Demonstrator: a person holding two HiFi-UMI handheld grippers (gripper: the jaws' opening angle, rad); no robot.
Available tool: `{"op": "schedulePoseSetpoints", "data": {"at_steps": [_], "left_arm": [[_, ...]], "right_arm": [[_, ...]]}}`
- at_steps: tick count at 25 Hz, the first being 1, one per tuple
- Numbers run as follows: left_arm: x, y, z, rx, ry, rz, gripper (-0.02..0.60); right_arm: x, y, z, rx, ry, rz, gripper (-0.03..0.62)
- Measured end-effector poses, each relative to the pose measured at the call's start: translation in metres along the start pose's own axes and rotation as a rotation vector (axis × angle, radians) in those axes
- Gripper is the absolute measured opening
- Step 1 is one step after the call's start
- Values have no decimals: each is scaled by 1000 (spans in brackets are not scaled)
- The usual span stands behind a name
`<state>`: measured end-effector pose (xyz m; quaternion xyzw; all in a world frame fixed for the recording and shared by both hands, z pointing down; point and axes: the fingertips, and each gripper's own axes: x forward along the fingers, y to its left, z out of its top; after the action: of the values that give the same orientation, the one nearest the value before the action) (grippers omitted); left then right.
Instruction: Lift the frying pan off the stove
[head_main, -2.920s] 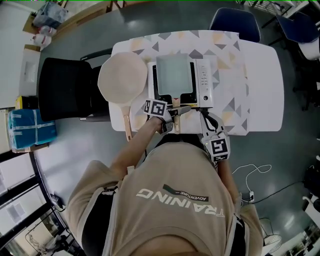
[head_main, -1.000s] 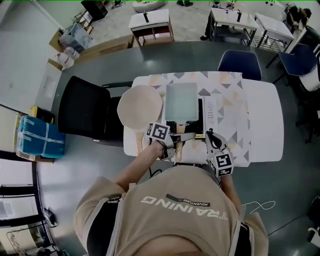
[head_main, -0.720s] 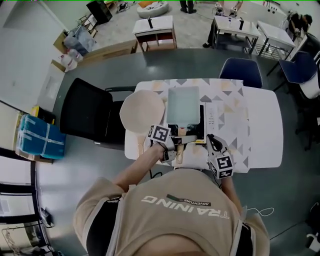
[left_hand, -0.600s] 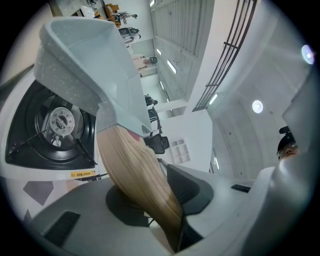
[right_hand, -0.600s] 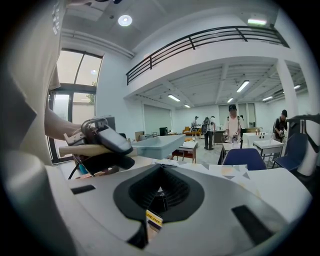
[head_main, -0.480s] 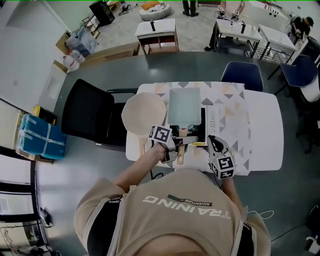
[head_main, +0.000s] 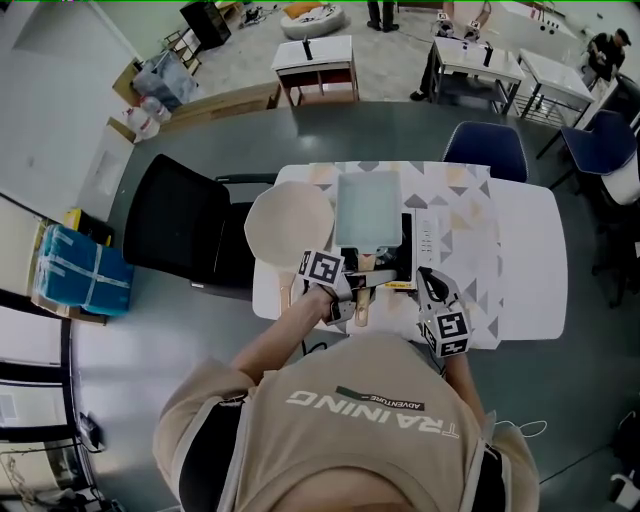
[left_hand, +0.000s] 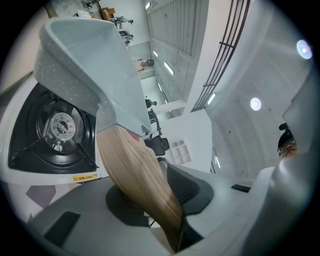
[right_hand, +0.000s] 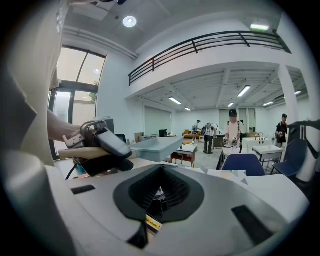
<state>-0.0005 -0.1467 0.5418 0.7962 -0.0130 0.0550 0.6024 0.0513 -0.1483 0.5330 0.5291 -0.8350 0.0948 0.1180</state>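
Wood-handled frying pan (head_main: 368, 205) held above stove (head_main: 418, 238).
I noted left tongs (head_main: 350, 292) clamped on its handle (left_hand: 135, 175), pan tilted over the burner (left_hand: 60, 127); right tongs (right_hand: 159, 197) closed, empty, near the stove.

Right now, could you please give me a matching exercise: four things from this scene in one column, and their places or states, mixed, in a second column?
Things:
1. square frying pan
2. round beige pan
3. blue chair
4. right gripper

Places or states:
A. on the table, left of the stove
B. shut, holding nothing
C. held by its wooden handle in the left gripper, above the burner
D. beyond the table's far edge

Pairs: 1-C, 2-A, 3-D, 4-B
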Motion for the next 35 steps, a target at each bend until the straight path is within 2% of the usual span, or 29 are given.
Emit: {"op": "schedulePoseSetpoints", "data": {"at_steps": [3,12,17,23,28,35], "left_arm": [[-1,-6,0,27,4,-25,112],[-7,3,-8,13,17,25,112],[-6,-3,-10,8,19,-15,112],[-9,-1,-13,4,27,11,112],[-7,-5,-13,13,26,-17,112],[-7,2,-12,3,21,-10,112]], "right_arm": [[0,1,2,4,-8,-6,-3],[1,4,1,13,-16,-5,-3],[0,6,0,22,-20,-1,-3],[0,10,0,22,-22,11,-3],[1,10,-1,20,-18,10,-3],[5,9,-3,18,-15,17,-3]]}}
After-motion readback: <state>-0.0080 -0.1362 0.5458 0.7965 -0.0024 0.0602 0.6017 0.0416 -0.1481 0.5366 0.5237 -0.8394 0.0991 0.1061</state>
